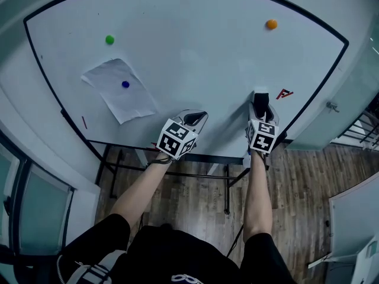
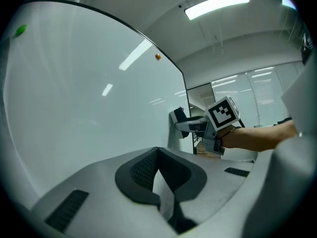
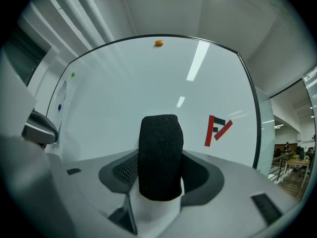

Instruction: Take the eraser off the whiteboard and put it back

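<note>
the eraser [image 3: 159, 155] looks light and a bit soft, with a fuzzy black cover that can squash. i think it is best held by its two long sides, not too hard. it is a small black block with a round top. it is up against the whiteboard [image 3: 148, 83], near the red mark [image 3: 217, 129]. the right gripper [image 1: 261, 110] is clamped on it. the left gripper [image 2: 157, 172] is pressed together with nothing in it.

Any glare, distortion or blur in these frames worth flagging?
Head view: fisheye bows the whiteboard frame; light even, image sharp. Left gripper view: the ceiling light reflects as bright streaks on the board; edges curve strongly. Right gripper view: similar streaks above the eraser, itself sharp; corners vignetted dark.
</note>
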The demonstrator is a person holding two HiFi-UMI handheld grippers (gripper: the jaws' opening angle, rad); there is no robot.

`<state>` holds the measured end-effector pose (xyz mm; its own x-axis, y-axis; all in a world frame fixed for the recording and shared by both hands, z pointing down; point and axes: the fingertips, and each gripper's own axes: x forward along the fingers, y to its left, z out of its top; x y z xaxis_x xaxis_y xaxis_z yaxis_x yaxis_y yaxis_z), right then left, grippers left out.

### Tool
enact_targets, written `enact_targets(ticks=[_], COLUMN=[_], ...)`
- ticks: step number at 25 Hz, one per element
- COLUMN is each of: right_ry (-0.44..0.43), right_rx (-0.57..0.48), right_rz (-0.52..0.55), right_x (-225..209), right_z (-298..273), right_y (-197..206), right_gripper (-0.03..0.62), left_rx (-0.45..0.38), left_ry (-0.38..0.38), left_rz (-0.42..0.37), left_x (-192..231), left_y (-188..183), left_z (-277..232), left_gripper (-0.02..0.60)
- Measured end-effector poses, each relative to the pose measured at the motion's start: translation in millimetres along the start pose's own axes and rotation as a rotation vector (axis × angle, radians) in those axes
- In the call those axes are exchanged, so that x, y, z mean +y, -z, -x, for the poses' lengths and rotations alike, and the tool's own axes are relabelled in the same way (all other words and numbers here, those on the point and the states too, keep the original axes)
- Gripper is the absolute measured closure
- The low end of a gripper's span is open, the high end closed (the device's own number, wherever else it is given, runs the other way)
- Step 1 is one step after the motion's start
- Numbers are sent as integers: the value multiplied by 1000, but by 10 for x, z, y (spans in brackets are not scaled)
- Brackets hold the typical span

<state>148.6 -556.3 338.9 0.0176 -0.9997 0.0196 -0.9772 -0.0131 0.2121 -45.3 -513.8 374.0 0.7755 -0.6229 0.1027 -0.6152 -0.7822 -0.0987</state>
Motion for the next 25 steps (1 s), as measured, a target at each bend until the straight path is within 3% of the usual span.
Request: enact_targets(ticks=[9, 16, 25], right_ry=[-30, -58, -126], right_rx=[10, 25, 60], right_rz=[25, -20, -25], right_x=[-127, -299, -511], right_z=[450, 932, 1582], right_y=[170, 420, 779], right_gripper=[341, 341, 341], left_rx=[-15, -6, -45], left_ry=[-21, -76, -118], left_rz=[4, 10, 71], left_x=[-284, -617, -1091], left_y=[-72, -31, -100], left_z=[-81, -79, 151], left_gripper=[561, 561, 561])
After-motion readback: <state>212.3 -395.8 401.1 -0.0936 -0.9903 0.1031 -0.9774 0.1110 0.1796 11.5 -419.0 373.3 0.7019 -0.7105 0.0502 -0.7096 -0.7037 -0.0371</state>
